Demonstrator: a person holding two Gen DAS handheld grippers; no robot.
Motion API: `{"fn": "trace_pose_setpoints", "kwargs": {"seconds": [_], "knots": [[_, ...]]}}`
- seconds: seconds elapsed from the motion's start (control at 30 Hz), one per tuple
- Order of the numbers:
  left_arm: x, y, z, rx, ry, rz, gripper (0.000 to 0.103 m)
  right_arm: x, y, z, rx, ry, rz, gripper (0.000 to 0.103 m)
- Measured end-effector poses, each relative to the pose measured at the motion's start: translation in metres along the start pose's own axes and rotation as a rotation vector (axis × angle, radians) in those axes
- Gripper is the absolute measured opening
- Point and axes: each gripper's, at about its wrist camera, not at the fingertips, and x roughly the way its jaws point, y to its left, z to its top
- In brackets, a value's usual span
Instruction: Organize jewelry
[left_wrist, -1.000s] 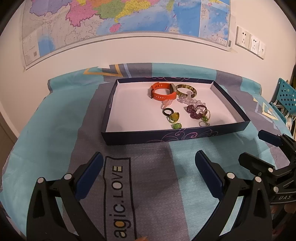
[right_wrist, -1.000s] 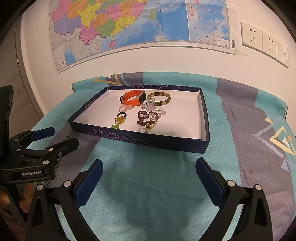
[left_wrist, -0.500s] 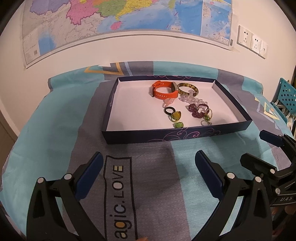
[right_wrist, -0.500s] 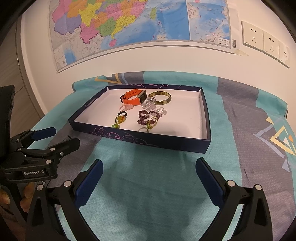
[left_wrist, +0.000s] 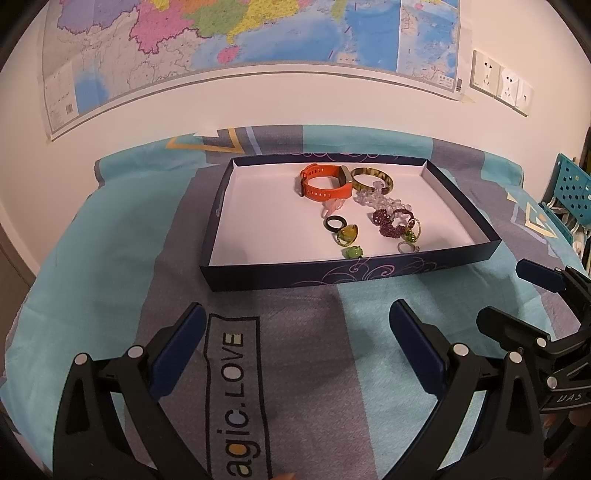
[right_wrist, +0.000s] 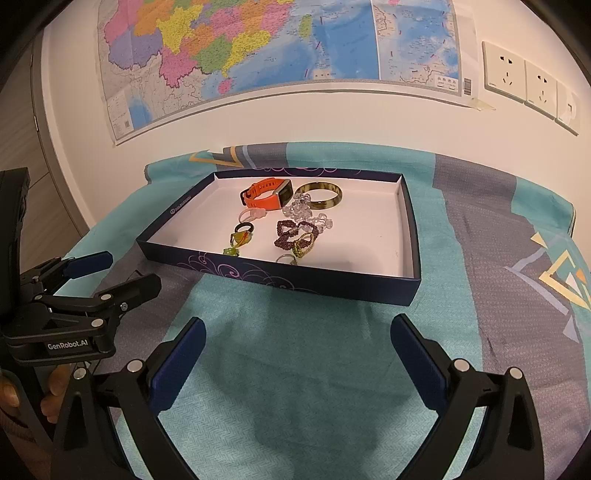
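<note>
Scene: a navy tray (left_wrist: 369, 275) on the cloth-covered worktop (right_wrist: 295, 369) holds all the jewelry (left_wrist: 369, 218), bunched together.
Pieces: orange watch (left_wrist: 325, 182) beside a bangle (left_wrist: 371, 180); beads (right_wrist: 295, 236) and rings (left_wrist: 341, 230) nearer the front wall.
Left gripper (left_wrist: 295, 350): fingers spread wide, holding nothing, short of the tray.
Right gripper (right_wrist: 295, 354): likewise.
Stage: fits either sorting ahead or sorting done.
Care: any pick should single out one piece, clear of tangled beads.
</note>
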Motion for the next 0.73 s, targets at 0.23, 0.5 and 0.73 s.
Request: {"fn": "trace_pose_setpoints", "kwargs": {"seconds": [0.23,0.5,0.73], "knots": [[-0.003,-0.001,0.000,0.008,-0.021,-0.003,0.098,0.001,0.000,0.000,0.002,0.004,-0.001,0.097],[-0.003,-0.003,-0.001,0.008,-0.029,-0.023,0.098,0.001,-0.001,-0.002,-0.007,0.007,-0.003,0.097],[0.013,0.024,-0.002,-0.048,0.044,-0.024,0.098,0.004,-0.059,-0.005,0.031,0.081,-0.087,0.097]]}}
